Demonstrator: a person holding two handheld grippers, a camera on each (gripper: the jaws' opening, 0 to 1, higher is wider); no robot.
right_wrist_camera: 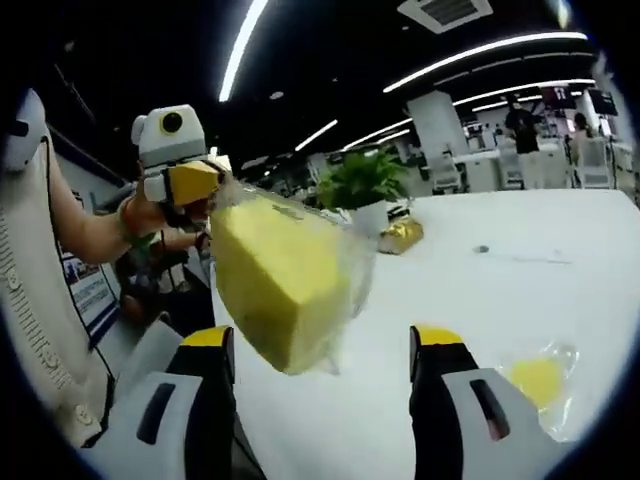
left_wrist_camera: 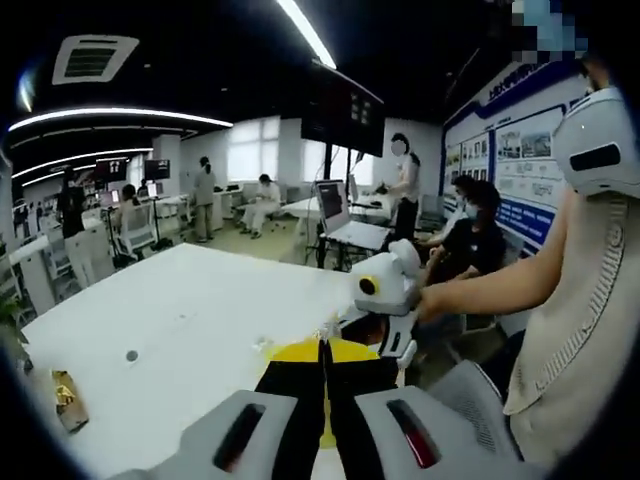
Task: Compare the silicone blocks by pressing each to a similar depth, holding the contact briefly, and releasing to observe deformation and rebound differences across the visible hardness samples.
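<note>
Surface [left_wrist_camera: 200,300], white and broad, spreads under both grippers, with an office of desks, monitors and people behind it. In the right gripper view a large yellow silicone block [right_wrist_camera: 280,280] in a clear plastic bag hangs in the air above the surface's near edge. The left gripper [right_wrist_camera: 200,180] comes in from the left and pinches the bag at its top corner. In the left gripper view the fingers [left_wrist_camera: 300,395] of that same gripper are closed together on the bag, the yellow of the block showing just past their tips.

The right gripper [right_wrist_camera: 325,375] has its fingers wide apart, one on each side of the hanging block's lower end; whether either touches it I cannot tell. In the left gripper view it shows held by a bare forearm, just beyond the block.

A potted plant [right_wrist_camera: 362,190] stands further back on the surface, a crumpled gold wrapper [right_wrist_camera: 400,236] beside it. A smaller bagged yellow block [right_wrist_camera: 537,383] lies on the surface near the right finger.
</note>
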